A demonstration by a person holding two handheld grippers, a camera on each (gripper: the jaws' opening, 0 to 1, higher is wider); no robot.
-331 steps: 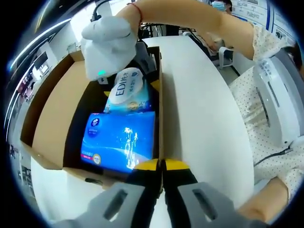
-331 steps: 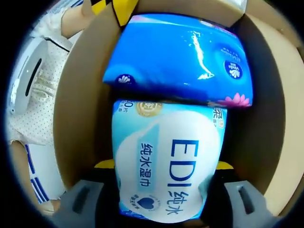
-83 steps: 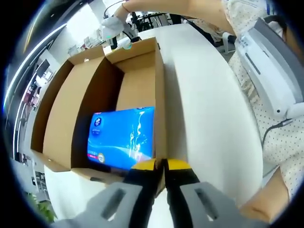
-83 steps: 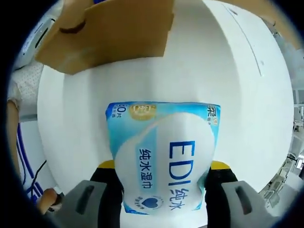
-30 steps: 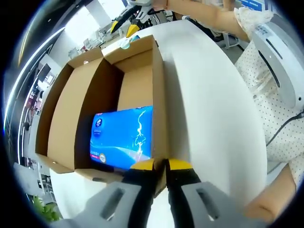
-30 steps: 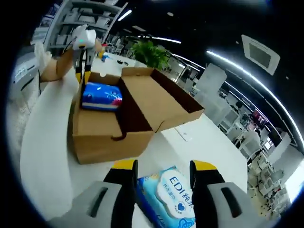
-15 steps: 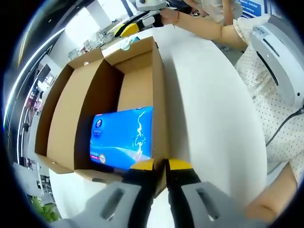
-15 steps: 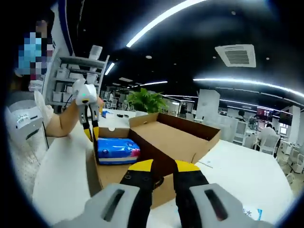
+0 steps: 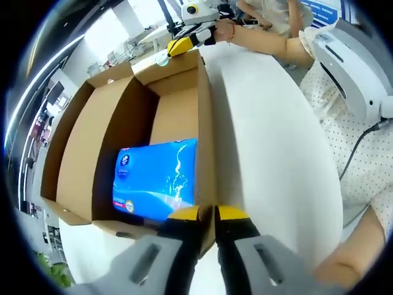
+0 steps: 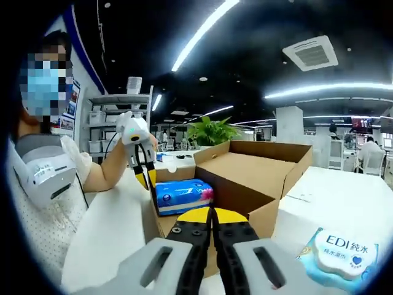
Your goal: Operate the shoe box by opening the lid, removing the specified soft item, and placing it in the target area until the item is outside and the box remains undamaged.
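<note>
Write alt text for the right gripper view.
An open cardboard box sits on a white table with a blue tissue pack inside. A pack of wet wipes lies outside it on the table. The right gripper is shut in front; the left gripper pinches the box's wall.

Your way into the box (image 9: 80,153) is open from above: lid (image 10: 261,163) back, blue pack (image 9: 156,181) filling one end, bare surface (image 9: 270,141) alongside.

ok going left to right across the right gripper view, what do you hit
person's white-sleeved arm → left gripper at the box's near wall → blue tissue pack inside the shoe box → open box lid → EDI wet wipes pack on the white table
</note>
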